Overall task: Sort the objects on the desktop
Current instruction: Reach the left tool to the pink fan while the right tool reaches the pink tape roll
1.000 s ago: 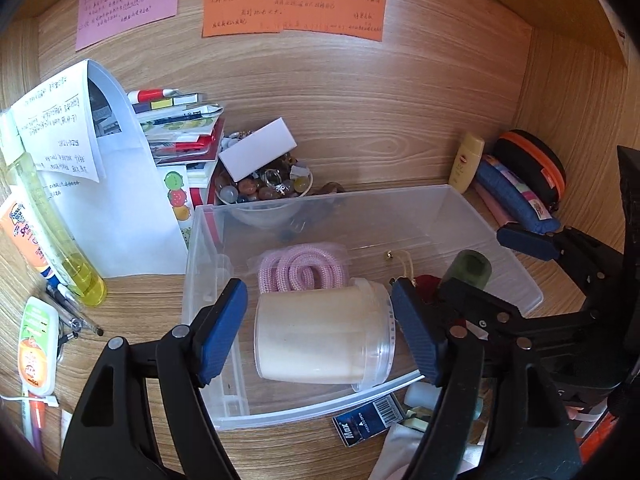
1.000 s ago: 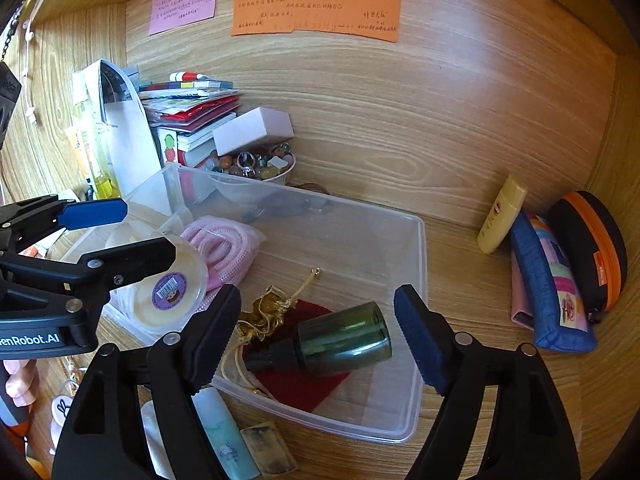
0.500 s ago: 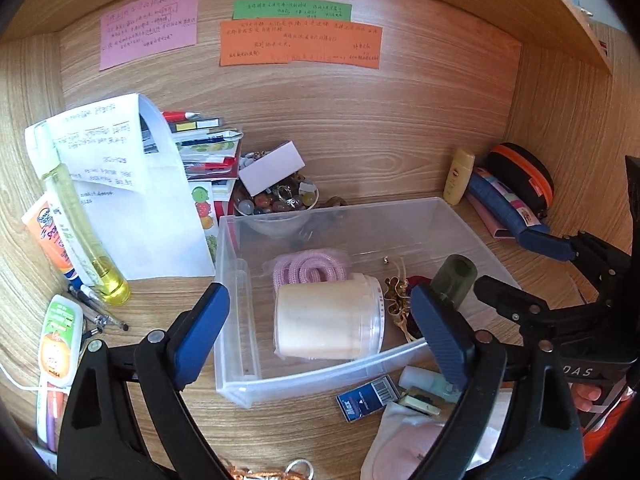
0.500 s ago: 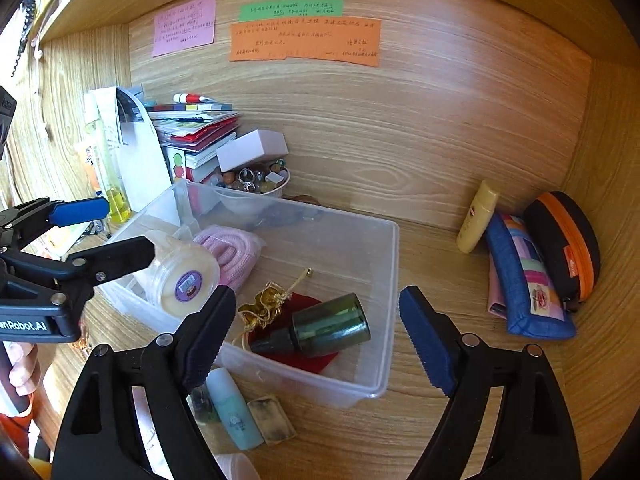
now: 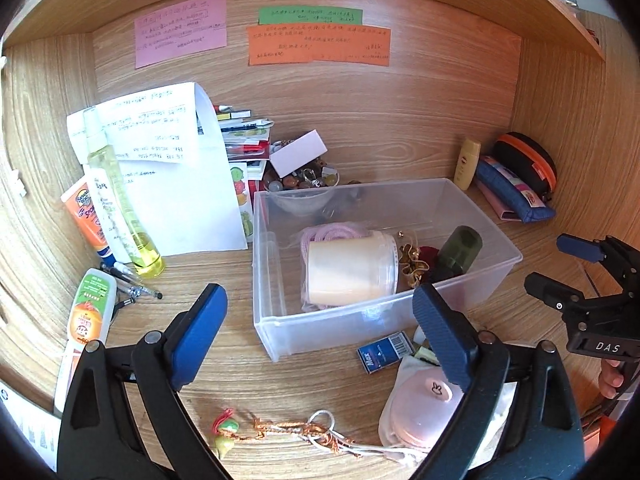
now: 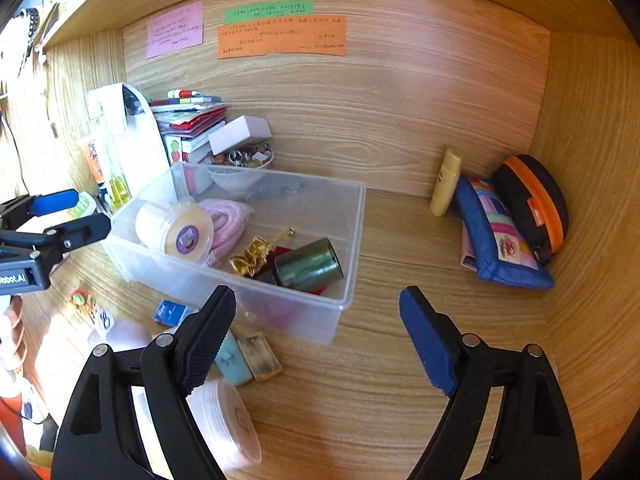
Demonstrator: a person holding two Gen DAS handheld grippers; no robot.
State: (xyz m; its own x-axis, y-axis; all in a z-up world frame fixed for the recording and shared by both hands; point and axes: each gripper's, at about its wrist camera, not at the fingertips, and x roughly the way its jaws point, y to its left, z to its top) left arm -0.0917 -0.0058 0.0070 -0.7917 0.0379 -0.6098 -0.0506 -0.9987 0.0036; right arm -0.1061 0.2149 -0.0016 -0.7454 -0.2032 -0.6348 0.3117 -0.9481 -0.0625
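A clear plastic bin [image 5: 280,332] [image 6: 352,240] sits on the wooden desk. In it lie a cream jar [image 5: 348,270] [image 6: 176,232] on its side, a pink coiled cord [image 5: 332,234], a gold trinket [image 6: 250,258] and a dark green bottle [image 5: 458,250] [image 6: 308,266]. My left gripper [image 5: 320,332] is open and empty, held back from the bin's near wall. My right gripper [image 6: 318,340] is open and empty, in front of the bin's right corner. Each gripper shows in the other's view.
A blue box [image 5: 386,352], a pink round case [image 5: 420,404] and a tasselled charm [image 5: 280,428] lie in front of the bin. Bottles and tubes [image 5: 120,200], papers and books stand at the left. A yellow bottle [image 6: 446,182] and pouches [image 6: 500,236] lie at the right.
Both grippers have pulled back and up from the bin, leaving the cream jar and the green bottle lying inside it. Both stay open.
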